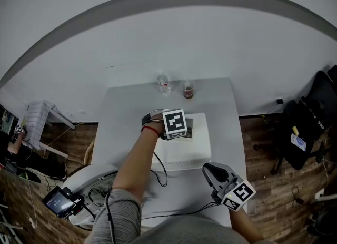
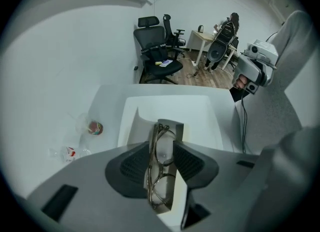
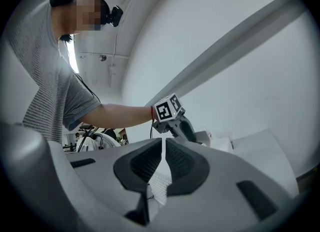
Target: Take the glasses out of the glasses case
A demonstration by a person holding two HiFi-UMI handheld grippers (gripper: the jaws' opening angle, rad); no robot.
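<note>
Between the jaws of the left gripper (image 2: pixel 161 152): one pair of glasses (image 2: pixel 159 168), thin wire frame, folded, standing on end against the pale glasses case (image 2: pixel 179 196). The jaws are closed on the pair; whether the case wall is pinched too cannot be told.

Location: above the white block (image 1: pixel 184 153) on the table (image 1: pixel 126 111).

Right gripper (image 3: pixel 163 151): jaws together, nothing between them, held low near the person, well apart from the work.

Handling, as judged: light; springy frame that would bend under a hard squeeze; lenses fragile and slick.

Hold: frame at bridge or rim edge, gentle pressure, off the lens faces.

Case: light, stiff-looking, likely to lift along unless steadied.
</note>
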